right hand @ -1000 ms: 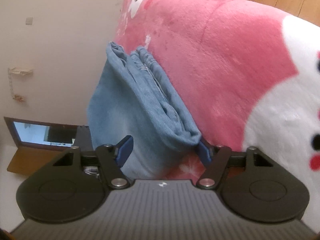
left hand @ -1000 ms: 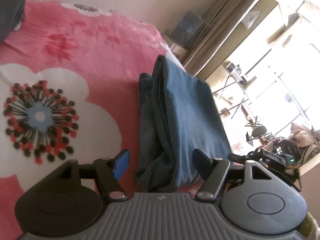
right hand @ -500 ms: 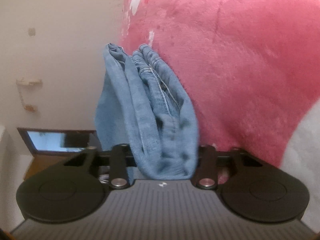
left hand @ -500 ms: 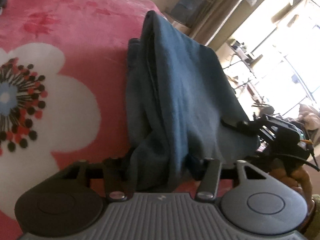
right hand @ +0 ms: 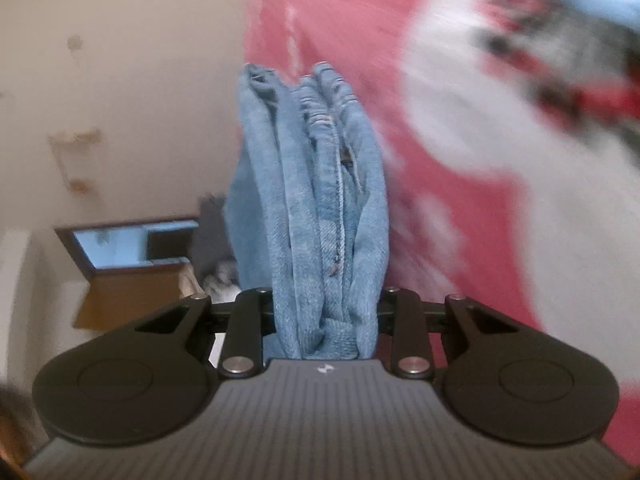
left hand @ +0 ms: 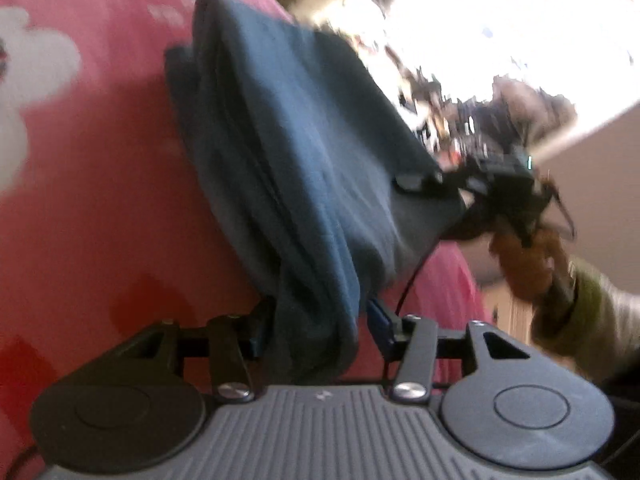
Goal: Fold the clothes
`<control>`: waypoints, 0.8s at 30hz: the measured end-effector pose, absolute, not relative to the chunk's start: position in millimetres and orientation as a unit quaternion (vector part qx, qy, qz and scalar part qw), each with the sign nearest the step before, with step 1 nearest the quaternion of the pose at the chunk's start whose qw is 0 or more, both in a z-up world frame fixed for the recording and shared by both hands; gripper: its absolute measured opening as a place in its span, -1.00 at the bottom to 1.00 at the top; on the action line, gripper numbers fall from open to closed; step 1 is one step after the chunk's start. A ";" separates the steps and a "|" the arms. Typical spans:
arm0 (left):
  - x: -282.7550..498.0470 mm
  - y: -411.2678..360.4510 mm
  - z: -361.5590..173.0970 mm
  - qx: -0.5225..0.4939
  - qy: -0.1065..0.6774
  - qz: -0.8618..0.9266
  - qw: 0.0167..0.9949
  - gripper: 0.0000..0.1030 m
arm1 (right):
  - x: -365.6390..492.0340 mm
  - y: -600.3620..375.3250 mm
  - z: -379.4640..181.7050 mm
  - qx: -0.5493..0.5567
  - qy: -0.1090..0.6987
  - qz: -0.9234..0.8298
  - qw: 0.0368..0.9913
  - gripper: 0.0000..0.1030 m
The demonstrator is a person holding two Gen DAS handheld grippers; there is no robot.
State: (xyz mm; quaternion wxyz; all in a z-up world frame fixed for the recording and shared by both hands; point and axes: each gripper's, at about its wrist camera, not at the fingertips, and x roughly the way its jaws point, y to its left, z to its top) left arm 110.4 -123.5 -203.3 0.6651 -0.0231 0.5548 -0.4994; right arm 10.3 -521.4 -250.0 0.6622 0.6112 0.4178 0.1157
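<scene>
A folded pair of blue jeans (left hand: 296,152) hangs stretched between both grippers, lifted off the pink flowered blanket (left hand: 92,184). My left gripper (left hand: 318,330) is shut on one bunched end of the denim. In the right wrist view the jeans (right hand: 316,200) rise as several stacked folds, and my right gripper (right hand: 324,320) is shut on their near end. The right gripper (left hand: 416,180) also shows in the left wrist view, clamped on the far edge, held by a hand (left hand: 528,256) in a green sleeve. Both views are motion-blurred.
The pink blanket (right hand: 460,128) with white and red flowers covers the bed on the right of the right wrist view. A beige wall (right hand: 120,60) and a brown wooden frame (right hand: 124,248) lie to the left. A bright window (left hand: 500,20) glares behind the jeans.
Both grippers went from open around the jeans' ends to shut on them. The jeans have been lifted off the blanket and both views have swung.
</scene>
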 end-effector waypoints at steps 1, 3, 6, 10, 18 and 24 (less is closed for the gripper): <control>107.4 -122.5 -203.5 -0.014 0.554 -0.500 0.666 0.00 | -0.3 -524.3 -249.2 0.599 0.431 0.105 0.667 -0.32; 120.1 -119.2 -193.7 -0.028 0.536 -0.491 0.687 0.00 | -12.8 -531.5 -246.6 0.575 0.452 0.076 0.678 -0.09; 139.3 -114.2 -178.9 -0.050 0.507 -0.476 0.717 0.08 | -19.6 -549.2 -217.9 0.546 0.429 0.059 0.717 0.09; 164.7 -109.1 -160.0 -0.077 0.466 -0.455 0.755 0.23 | 13.8 -556.4 -180.1 0.485 0.367 0.079 0.790 0.29; 209.0 -143.7 -167.7 -0.085 0.428 -0.378 0.817 -0.22 | 114.3 -526.2 -173.3 0.326 0.343 0.105 0.875 0.02; 230.5 -145.9 -180.0 -0.111 0.423 -0.355 0.826 -0.47 | 142.2 -514.7 -188.7 0.323 0.329 0.117 0.880 -0.74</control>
